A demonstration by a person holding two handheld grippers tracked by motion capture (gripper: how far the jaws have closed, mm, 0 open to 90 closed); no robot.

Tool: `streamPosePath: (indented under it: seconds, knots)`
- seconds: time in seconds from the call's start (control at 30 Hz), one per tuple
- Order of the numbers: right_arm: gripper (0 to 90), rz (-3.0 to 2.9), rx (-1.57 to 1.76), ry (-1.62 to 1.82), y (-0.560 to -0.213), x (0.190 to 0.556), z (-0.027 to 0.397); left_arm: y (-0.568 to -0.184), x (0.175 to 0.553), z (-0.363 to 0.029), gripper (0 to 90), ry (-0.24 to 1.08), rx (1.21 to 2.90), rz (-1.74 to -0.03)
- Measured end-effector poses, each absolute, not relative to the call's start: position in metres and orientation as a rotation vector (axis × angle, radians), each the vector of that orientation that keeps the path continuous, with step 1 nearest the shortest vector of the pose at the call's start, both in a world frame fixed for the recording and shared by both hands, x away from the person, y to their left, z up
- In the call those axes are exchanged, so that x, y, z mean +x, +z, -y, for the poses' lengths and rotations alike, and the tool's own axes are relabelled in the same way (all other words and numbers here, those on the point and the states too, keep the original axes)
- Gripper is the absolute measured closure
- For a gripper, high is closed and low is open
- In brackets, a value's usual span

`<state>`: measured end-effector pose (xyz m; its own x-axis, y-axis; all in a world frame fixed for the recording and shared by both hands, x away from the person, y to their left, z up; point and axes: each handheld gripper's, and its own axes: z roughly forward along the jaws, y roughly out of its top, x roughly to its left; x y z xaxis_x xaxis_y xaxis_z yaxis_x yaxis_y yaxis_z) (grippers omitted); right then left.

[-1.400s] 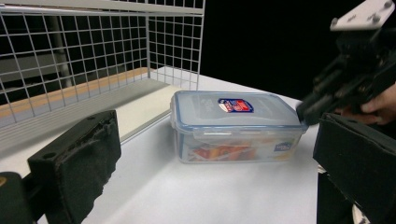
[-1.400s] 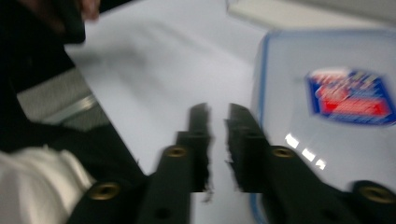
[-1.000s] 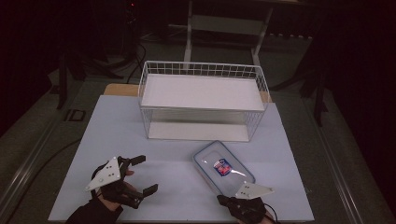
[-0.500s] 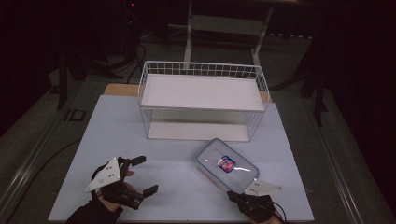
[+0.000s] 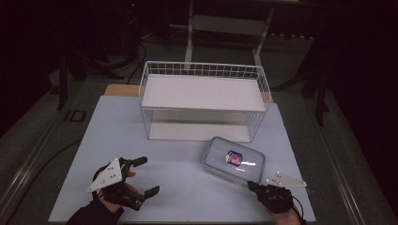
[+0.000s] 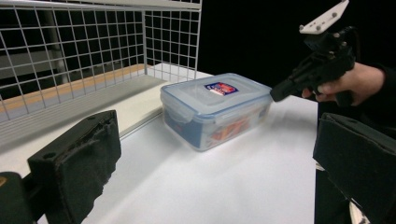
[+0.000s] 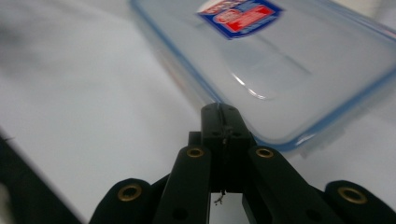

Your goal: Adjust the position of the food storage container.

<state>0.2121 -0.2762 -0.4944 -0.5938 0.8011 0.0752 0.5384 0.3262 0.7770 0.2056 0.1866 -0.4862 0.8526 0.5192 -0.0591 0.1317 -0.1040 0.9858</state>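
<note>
Pushing seems to be the step in hand: the right claw (image 5: 252, 185), its two black jaws pressed flat together with nothing between them, has its closed tip at the near right corner of the clear rectangular plastic food box with a blue-trimmed snap lid and a red-and-blue label (image 5: 234, 160); whether the tip is touching the rim or a hair short of it is hard to tell. That box lies flat on the pale white surface (image 5: 183, 197), just in front of the open front of the white wire basket with a flat white shelf board (image 5: 203, 92), a little to the right of its middle and apart from the wire. To do this well, I judge the tip should press low on the box wall rather than on the lid edge, so the box slides instead of tipping or the tip skating over the lid. A push at one corner will tend to spin the box, so aiming nearer the middle of the near side should send it straight toward the basket opening. Slow, steady travel suits the smooth surface. The left claw (image 5: 142, 176) waits well to the left with its jaws spread wide and empty, turned toward the box, and could steady the far side if the box yaws.
</note>
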Motion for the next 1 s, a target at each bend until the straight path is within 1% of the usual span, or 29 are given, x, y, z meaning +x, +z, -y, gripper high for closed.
streamPosePath:
  seconds: [0.17,0.27,0.37,1.0]
  knots:
    - [90.0,-2.249,1.226,1.158,-0.492,0.216,0.284,-0.486,0.206,-0.186,1.0,0.353,1.664,-0.511]
    - [90.0,-2.313,1.156,1.137,-0.495,0.214,0.274,-0.487,0.206,-0.186,1.0,0.35,1.667,-0.511]
    - [90.0,-2.339,1.158,1.118,-0.501,0.217,0.271,-0.487,0.206,-0.186,1.0,0.349,1.671,-0.509]
    - [90.0,-2.237,1.2,1.089,-0.493,0.234,0.296,-0.488,0.207,-0.186,1.0,0.341,1.672,-0.516]
